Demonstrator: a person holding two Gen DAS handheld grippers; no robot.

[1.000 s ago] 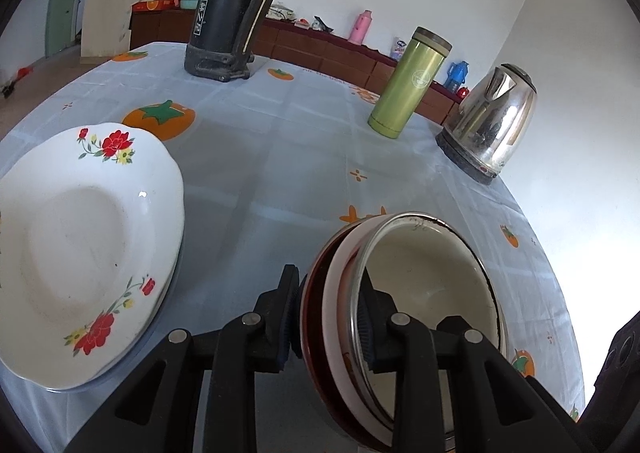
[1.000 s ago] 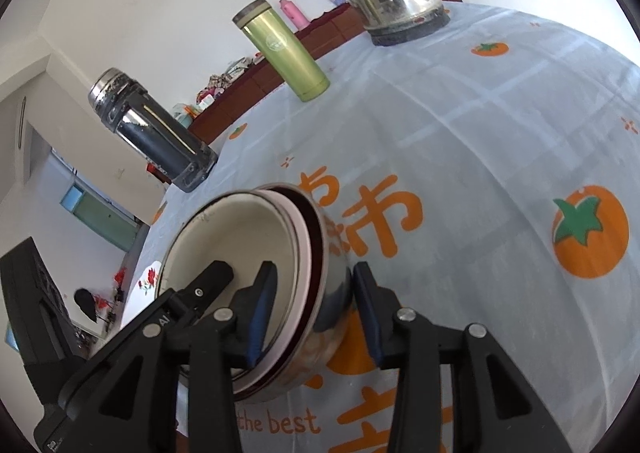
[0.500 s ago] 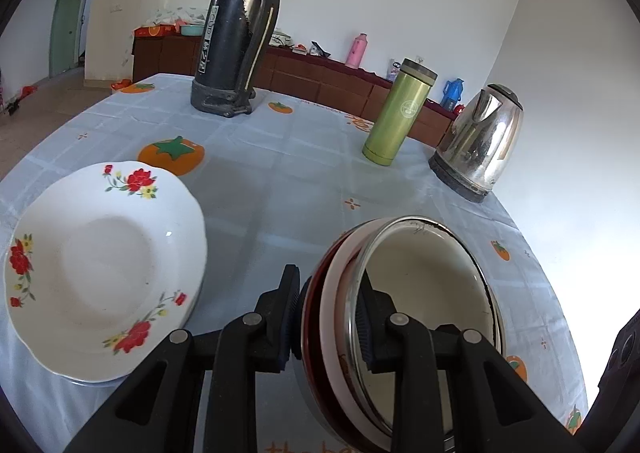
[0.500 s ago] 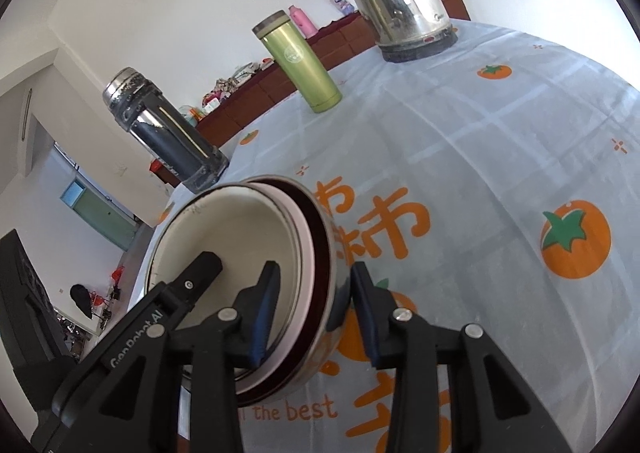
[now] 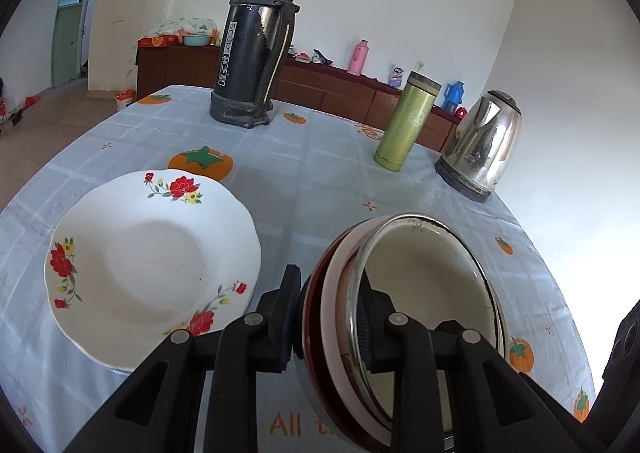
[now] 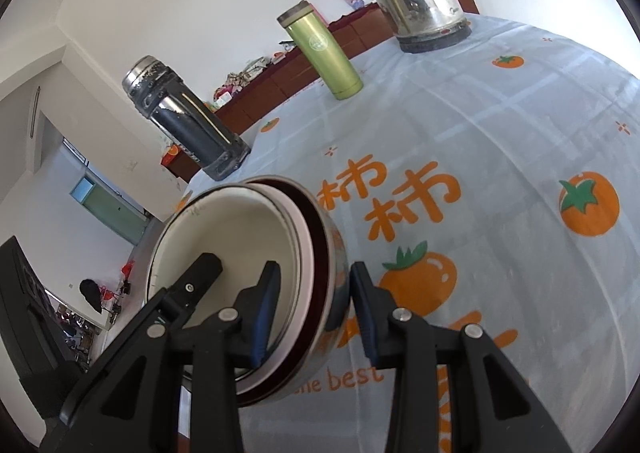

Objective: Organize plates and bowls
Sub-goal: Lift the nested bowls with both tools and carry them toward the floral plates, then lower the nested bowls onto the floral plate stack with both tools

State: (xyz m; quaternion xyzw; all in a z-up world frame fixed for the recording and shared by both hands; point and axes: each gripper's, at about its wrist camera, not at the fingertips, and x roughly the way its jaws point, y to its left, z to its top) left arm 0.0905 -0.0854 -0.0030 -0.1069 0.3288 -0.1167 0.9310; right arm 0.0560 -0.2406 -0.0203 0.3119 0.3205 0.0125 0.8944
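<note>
I am holding a stack of nested round bowls (image 5: 404, 317), a cream enamel one with a metal rim sitting inside a pink one and a dark red one, with both claws at once. My left claw (image 5: 330, 323) is clamped on the left side of the stack's rim, one pad outside and one inside. My right claw (image 6: 314, 305) is straddling the right side of the rim; its inner pad is against the inside, but the outer pad looks slightly off the shiny wall, so I cannot tell how hard it is squeezing.

The stack is tilted and looks to be hanging just above the desk (image 5: 320, 181), which is covered in a pale blue cloth with orange fruit prints. The white scalloped plate with red flowers (image 5: 152, 269) is lying on the desk to the left of the stack, close by.

Here is what I am worried about. The bowls are smooth and only sitting loosely in each other, so if one claw is slipping, the inner bowl could be sliding out and dropping. If my two hands are not moving together, the stack could be twisting out of the pads. If I am swinging left too low, the dark red bowl could be knocking the flowered plate's edge and chipping it.

The tall black thermos (image 5: 256, 49), the green metal flask (image 5: 406, 123) and the shiny steel kettle (image 5: 480, 147) are standing far back, well apart from the bowls, so I think they are safe.
</note>
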